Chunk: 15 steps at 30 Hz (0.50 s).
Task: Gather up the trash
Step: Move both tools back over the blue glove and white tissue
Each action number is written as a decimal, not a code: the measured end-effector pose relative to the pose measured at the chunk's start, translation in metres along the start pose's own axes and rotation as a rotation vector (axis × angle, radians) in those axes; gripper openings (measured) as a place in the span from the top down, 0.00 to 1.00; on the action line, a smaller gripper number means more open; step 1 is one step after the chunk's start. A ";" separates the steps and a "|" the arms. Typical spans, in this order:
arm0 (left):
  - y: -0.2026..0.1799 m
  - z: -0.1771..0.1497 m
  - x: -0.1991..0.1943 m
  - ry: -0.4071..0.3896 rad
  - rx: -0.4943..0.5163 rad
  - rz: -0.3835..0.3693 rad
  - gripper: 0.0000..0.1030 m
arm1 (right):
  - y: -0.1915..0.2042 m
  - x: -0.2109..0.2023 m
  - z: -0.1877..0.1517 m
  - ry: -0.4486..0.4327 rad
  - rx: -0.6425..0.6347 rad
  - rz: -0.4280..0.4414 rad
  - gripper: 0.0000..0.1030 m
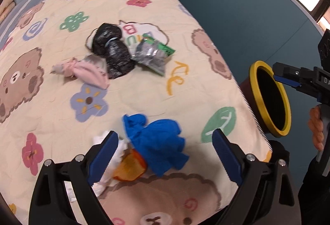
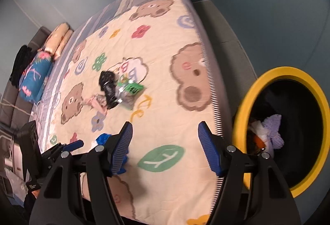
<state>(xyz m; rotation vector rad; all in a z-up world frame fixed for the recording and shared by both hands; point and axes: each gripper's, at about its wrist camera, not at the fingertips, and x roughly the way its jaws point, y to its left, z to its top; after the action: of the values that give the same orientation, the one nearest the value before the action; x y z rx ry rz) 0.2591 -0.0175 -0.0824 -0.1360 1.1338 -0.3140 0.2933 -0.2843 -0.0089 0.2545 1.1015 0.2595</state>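
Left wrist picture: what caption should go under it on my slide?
Open left claw over a blue glove on the quilt, yellow-rimmed bin waiting beside the bed.

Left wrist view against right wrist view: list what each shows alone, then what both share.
Left wrist only: white tissue and an orange scrap beside the blue glove.
Right wrist only: pillows at the bed's far end, and trash already inside the bin.
Both: quilt, black bag, green packet, pink cloth.
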 end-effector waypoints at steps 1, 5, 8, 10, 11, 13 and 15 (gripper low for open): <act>0.004 -0.001 0.000 0.001 -0.005 0.003 0.14 | 0.005 0.003 -0.001 0.006 -0.006 0.004 0.39; 0.021 -0.011 -0.003 0.007 -0.021 0.015 0.14 | 0.029 0.020 -0.008 0.041 -0.040 0.022 0.39; 0.033 -0.018 -0.002 0.011 -0.032 0.023 0.14 | 0.044 0.033 -0.014 0.071 -0.061 0.035 0.39; 0.040 -0.022 0.000 0.018 -0.047 0.023 0.14 | 0.052 0.040 -0.017 0.088 -0.074 0.042 0.39; 0.044 -0.024 0.001 0.022 -0.054 0.023 0.14 | 0.059 0.046 -0.020 0.101 -0.083 0.048 0.39; 0.051 -0.029 0.004 0.028 -0.068 0.021 0.14 | 0.067 0.052 -0.024 0.117 -0.096 0.055 0.39; 0.054 -0.032 0.006 0.034 -0.071 0.022 0.14 | 0.073 0.058 -0.026 0.132 -0.106 0.059 0.39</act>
<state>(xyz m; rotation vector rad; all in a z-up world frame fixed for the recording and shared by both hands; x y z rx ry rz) 0.2417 0.0333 -0.1157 -0.1807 1.1798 -0.2574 0.2889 -0.1948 -0.0455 0.1777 1.2076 0.3908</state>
